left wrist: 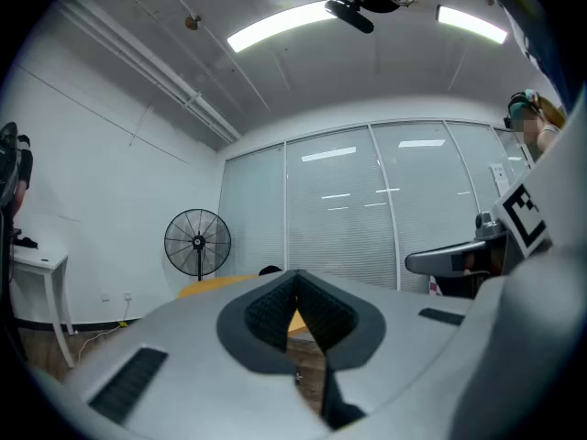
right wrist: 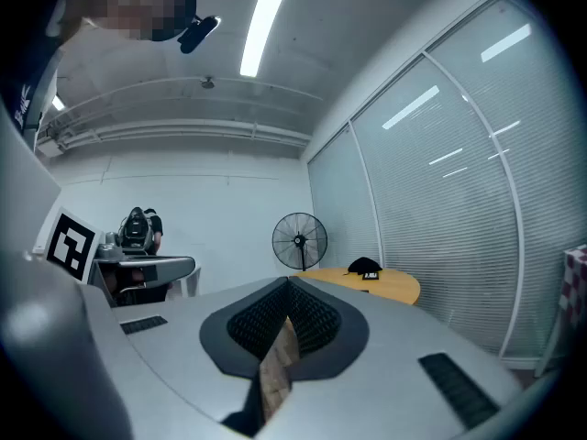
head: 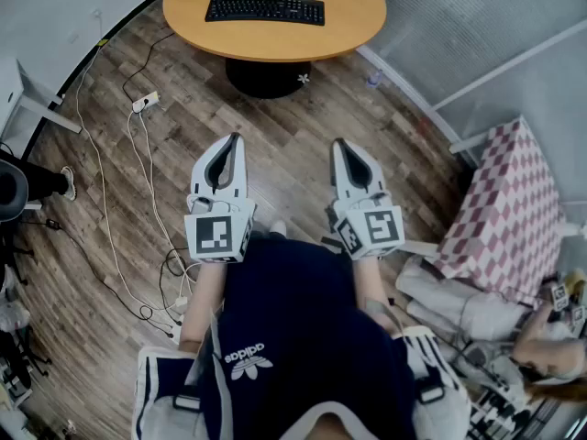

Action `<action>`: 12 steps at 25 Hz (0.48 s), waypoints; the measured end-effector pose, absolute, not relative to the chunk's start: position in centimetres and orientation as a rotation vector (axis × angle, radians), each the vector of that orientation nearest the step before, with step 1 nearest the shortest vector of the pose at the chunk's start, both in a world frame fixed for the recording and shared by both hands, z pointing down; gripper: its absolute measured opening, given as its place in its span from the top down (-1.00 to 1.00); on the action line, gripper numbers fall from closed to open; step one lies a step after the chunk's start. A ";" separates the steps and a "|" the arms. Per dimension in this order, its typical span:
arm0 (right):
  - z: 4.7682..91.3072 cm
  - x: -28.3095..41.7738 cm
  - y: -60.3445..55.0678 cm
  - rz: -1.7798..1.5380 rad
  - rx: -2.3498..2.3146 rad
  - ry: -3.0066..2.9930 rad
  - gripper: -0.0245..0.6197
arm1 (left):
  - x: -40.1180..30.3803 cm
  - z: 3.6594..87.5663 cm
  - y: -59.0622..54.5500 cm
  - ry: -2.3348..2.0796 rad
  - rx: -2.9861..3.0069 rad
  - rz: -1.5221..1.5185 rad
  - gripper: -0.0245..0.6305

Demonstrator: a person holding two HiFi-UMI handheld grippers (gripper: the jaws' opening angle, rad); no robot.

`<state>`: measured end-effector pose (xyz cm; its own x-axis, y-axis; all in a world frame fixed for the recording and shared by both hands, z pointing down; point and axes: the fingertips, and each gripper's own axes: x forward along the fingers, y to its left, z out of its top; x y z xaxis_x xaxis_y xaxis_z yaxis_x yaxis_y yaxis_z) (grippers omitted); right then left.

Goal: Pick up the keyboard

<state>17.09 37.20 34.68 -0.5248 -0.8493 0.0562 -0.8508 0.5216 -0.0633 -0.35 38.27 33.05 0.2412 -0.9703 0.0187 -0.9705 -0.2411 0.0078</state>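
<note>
- We judge the keyboard (head: 265, 10) light and stiff: a long, thin plastic slab that should hold its shape when lifted by its ends
- Keys will likely give under pressure, so we would clamp the frame edge, not the key field
- Best hold, by our reckoning: one short end in each hand-held gripper, or front and back edges near the middle
- It lies flat, so getting a jaw under its edge may be hard, and it may slide on the smooth top
- Looks: black, full-width, rows of dark keys, long side running left to right in the head view
- Place: on the round wooden bench (head: 358, 16), towards its left and close to the near edge, nothing touching it
- Left hand-held gripper (head: 231, 145): jaws pressed together, nothing between them, held level above the wood floor (head: 293, 181)
- Right hand-held gripper (head: 341, 149): likewise closed and empty, level, beside the left
- Both are well apart from the bench, so the reach has not yet begun
</note>
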 end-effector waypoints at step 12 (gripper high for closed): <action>35.1 18.1 37.1 0.134 1.511 -2.715 0.91 | 1.0 33.4 38.1 -1.903 2.478 0.023 0.92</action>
<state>18.09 37.08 35.09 -0.5276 -0.8467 0.0689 -0.8494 0.5244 -0.0599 0.97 38.12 33.38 0.2579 -0.9659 0.0219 -0.9662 -0.2578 0.0046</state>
